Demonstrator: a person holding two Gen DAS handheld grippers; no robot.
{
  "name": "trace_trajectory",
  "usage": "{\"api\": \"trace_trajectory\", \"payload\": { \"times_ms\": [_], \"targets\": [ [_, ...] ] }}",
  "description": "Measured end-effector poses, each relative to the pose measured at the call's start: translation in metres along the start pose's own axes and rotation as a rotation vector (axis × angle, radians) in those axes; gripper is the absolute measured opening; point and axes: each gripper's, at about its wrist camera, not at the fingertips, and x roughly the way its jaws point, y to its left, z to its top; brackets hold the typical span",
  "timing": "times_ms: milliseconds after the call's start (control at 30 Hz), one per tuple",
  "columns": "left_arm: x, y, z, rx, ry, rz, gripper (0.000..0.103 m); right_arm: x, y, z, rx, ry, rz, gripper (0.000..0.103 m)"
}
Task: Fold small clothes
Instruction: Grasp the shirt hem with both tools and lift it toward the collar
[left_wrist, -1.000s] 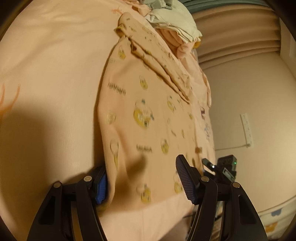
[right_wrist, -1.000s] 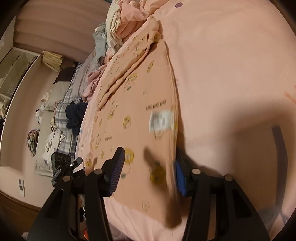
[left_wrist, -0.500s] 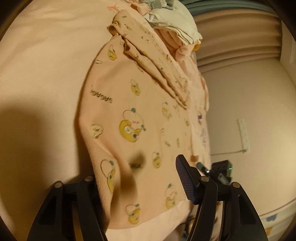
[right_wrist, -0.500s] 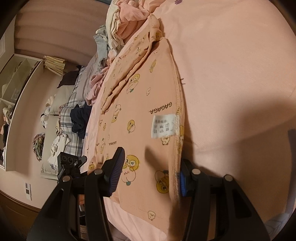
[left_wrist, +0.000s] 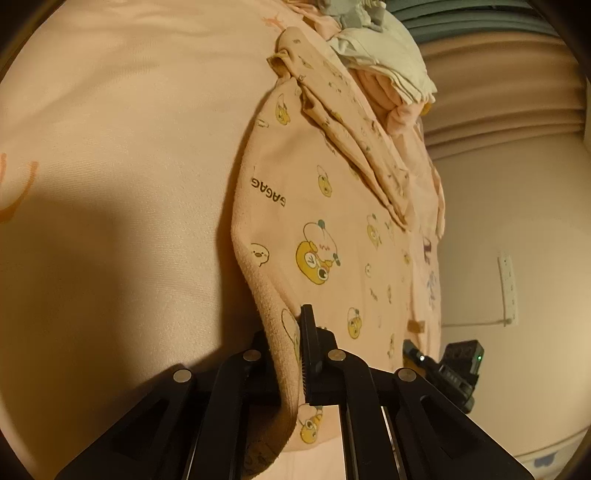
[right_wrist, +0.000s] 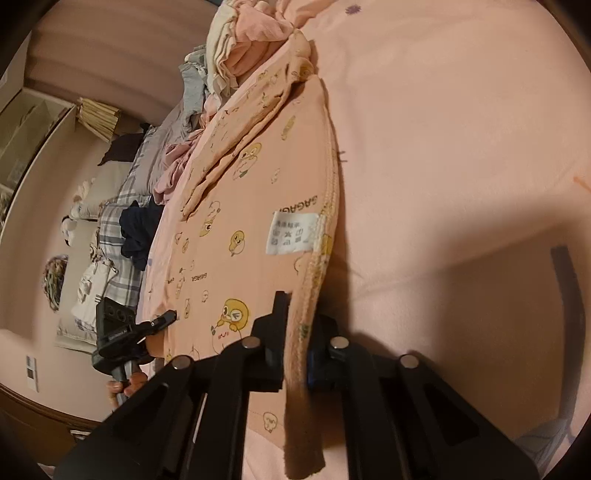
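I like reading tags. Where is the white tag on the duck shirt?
In the right wrist view, the white tag sits on the shirt, by its right edge seam, just under the GAGAGA print and above the right gripper.

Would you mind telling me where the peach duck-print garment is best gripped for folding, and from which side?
Grip the peach garment at its near ribbed hem corners, coming from the bed's near edge: the hem is thick, and both the left gripper and right gripper already pinch it there.
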Motion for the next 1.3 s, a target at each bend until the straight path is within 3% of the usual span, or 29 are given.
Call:
{"api": "trace_trajectory", "payload": {
  "times_ms": [333, 500, 667, 867, 1300],
  "targets": [
    [-0.04, -0.038, -0.002, 0.128, -0.086, -0.199, 0.0, -0.032, 0.019, 0.0, -0.023, -0.136, 0.191, 0.004],
    [-0.032, -0.041, 0.008, 0.11, -0.094, -0.208, 0.0, -0.025, 0.033, 0.004, -0.051, -0.136, 0.183, 0.004],
    [-0.045, -0.06, 0.001, 0.193, -0.135, -0.235, 0.0, -0.039, 0.042, 0.003, -0.094, -0.197, 0.238, 0.004],
    [-0.063, -0.067, -0.001, 0.22, -0.186, -0.287, 0.0, -0.057, 0.051, 0.003, -0.117, -0.266, 0.263, 0.003],
    [-0.092, -0.079, -0.024, 0.247, -0.183, -0.306, 0.0, -0.099, 0.064, -0.017, -0.166, -0.292, 0.294, 0.003]
  ]
}}
